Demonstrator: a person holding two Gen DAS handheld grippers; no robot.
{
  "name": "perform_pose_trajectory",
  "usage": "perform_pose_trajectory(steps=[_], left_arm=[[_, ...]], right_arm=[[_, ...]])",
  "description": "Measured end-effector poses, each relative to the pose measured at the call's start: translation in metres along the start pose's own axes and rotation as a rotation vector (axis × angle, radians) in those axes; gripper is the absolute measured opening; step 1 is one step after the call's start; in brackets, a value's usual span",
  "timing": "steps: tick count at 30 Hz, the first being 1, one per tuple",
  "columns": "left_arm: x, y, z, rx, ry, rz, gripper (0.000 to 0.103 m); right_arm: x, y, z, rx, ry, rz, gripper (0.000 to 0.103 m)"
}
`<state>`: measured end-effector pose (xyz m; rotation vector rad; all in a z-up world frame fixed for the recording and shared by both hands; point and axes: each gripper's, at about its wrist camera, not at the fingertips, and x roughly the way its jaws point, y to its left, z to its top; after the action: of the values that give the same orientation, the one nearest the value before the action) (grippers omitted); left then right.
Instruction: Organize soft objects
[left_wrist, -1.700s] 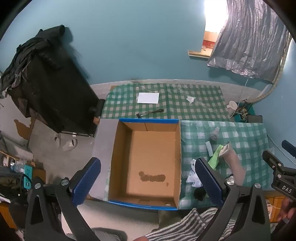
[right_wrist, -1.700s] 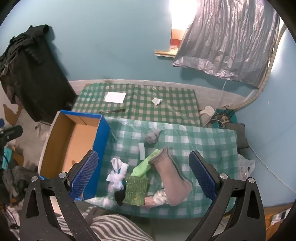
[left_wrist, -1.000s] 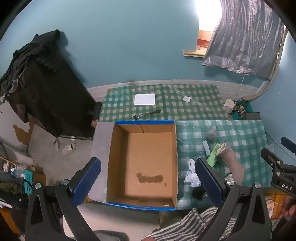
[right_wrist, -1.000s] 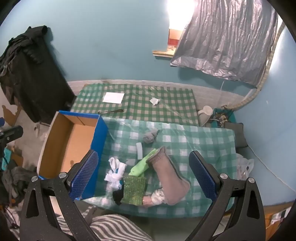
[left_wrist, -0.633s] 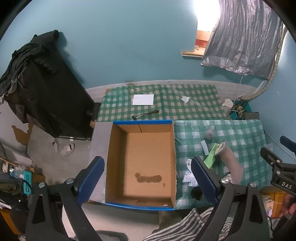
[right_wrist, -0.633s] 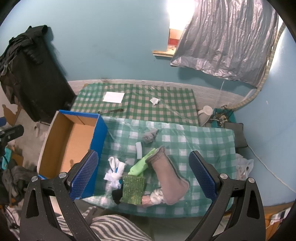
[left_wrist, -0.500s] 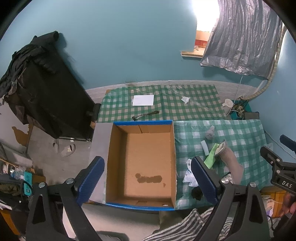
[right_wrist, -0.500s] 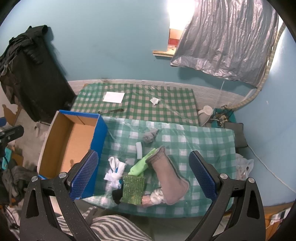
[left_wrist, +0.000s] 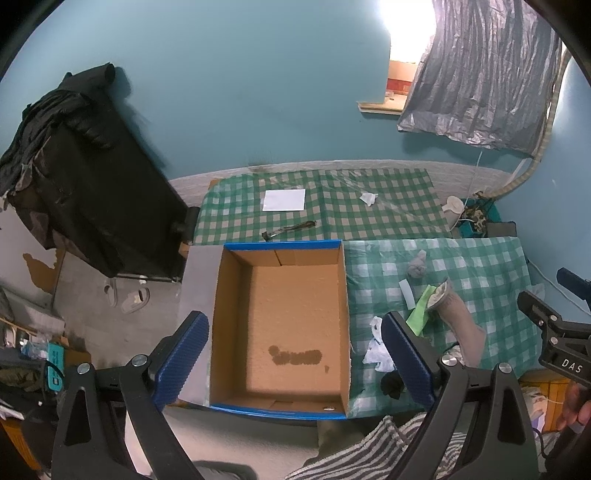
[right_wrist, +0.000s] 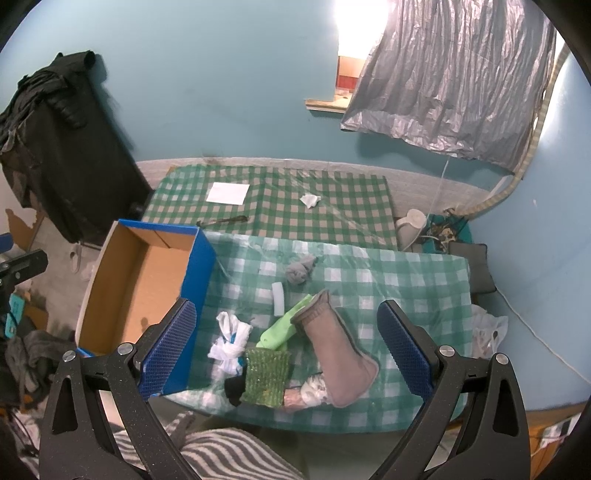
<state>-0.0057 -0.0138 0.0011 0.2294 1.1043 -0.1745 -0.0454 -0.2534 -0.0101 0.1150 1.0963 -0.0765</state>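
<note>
The left gripper (left_wrist: 295, 347) hangs high above an open cardboard box (left_wrist: 280, 317), its jaws spread wide and holding nothing. The box has blue-edged walls, a dark stain on its brown floor, and no soft items inside. It stands just beside the left edge of a desk (right_wrist: 424, 280) covered in a green-and-white checked cloth.

The right gripper (right_wrist: 284, 336) hovers over that desk, jaws likewise released and empty. Below it lie the soft objects, clustered near the desk's front edge: a grey-pink sock (right_wrist: 336, 347), a bright green cloth (right_wrist: 280, 328) partly tucked under the sock's cuff, a knitted green piece (right_wrist: 266, 376) touching a black item (right_wrist: 233, 389), and a knotted white rag (right_wrist: 231, 341) close to the box wall. A balled grey sock (right_wrist: 301, 271) sits farther back, apart from the cluster, with a small white strip (right_wrist: 277, 298) between them.

On the darker checked surface behind lie a white sheet of paper (right_wrist: 228, 192), a crumpled white scrap (right_wrist: 309, 200) and a dark tool (right_wrist: 221, 221).
</note>
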Motion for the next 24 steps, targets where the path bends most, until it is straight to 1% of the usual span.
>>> perform_pose_trajectory(steps=[10,12,24], left_arm=[[0.001,-0.006,0.001,0.014,0.002,-0.01,0.095],[0.002,-0.007,0.002,0.015,0.002,-0.013,0.095],[0.002,-0.01,0.002,0.016,0.0,-0.01,0.095]], right_arm=[[0.002,-0.002,0.0,-0.001,0.003,-0.001,0.098],[0.004,-0.008,-0.003,0.001,0.004,-0.004,0.098],[0.004,-0.007,-0.002,0.0,0.005,-0.001,0.098]])
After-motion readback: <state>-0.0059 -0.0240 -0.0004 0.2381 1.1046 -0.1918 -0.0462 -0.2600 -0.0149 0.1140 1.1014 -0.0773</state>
